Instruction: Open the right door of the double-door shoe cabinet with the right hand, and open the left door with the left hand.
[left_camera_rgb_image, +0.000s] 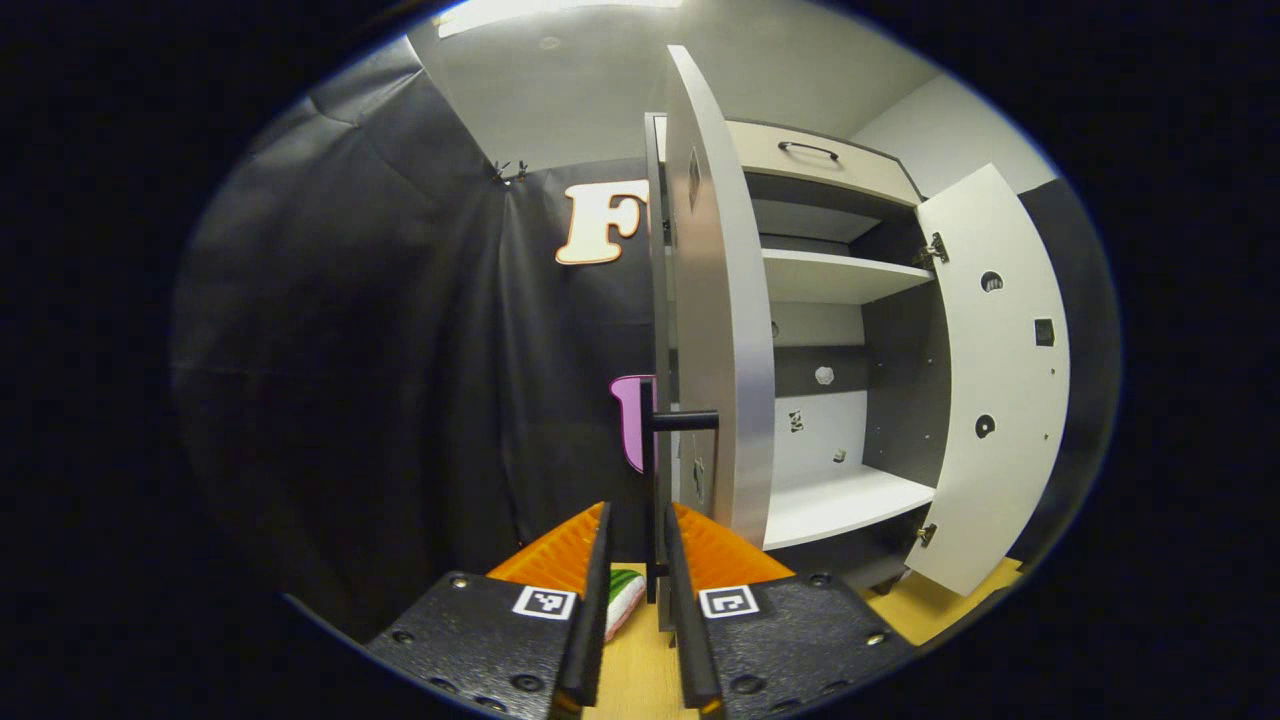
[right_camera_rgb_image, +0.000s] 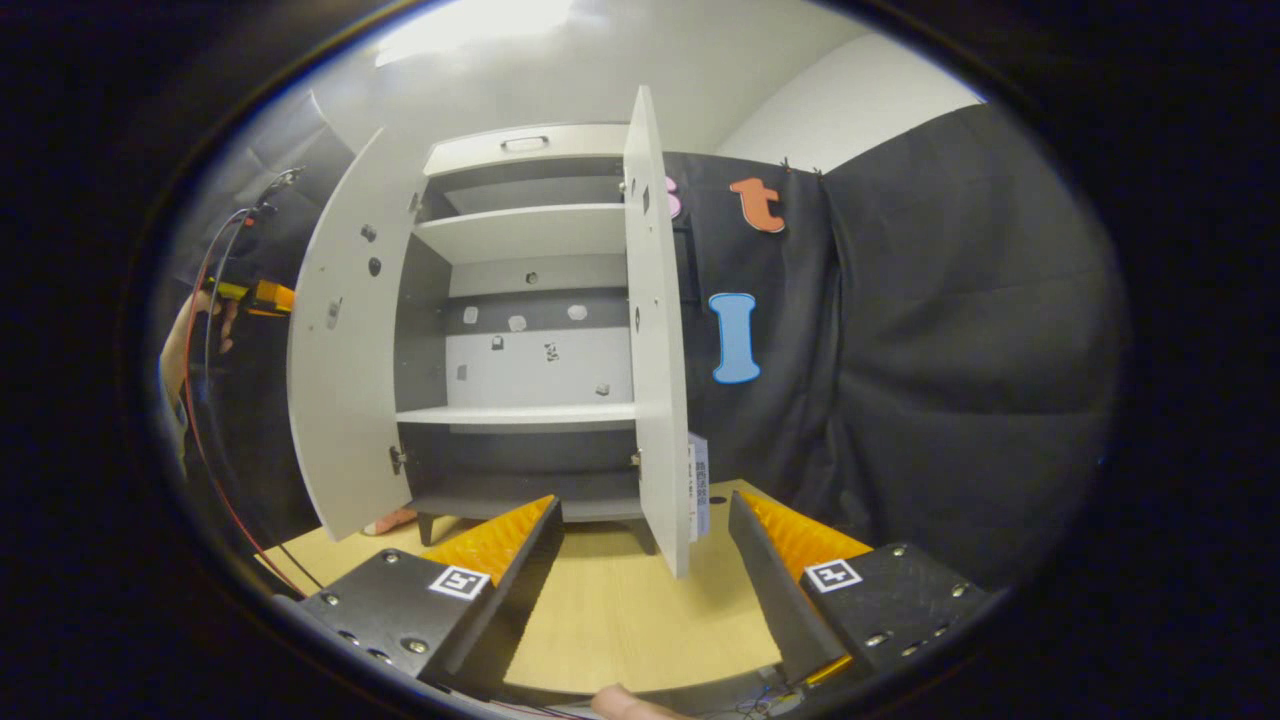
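Left gripper view: left hand-held gripper (left_camera_rgb_image: 637, 560) nearly closed around the black handle (left_camera_rgb_image: 655, 480) of the left door (left_camera_rgb_image: 720, 330); whether both fingers press it, cannot tell. Left door swung wide, seen edge-on. Right door (left_camera_rgb_image: 1000, 390) also open, shelves (left_camera_rgb_image: 840, 275) bare. Right gripper view: right hand-held gripper (right_camera_rgb_image: 645, 560) spread wide, holding nothing, just short of the right door's (right_camera_rgb_image: 655, 330) lower edge. Cabinet (right_camera_rgb_image: 520, 330) stands on a wooden floor (right_camera_rgb_image: 620, 610). Far left, a hand (right_camera_rgb_image: 185, 340) with the other gripper.
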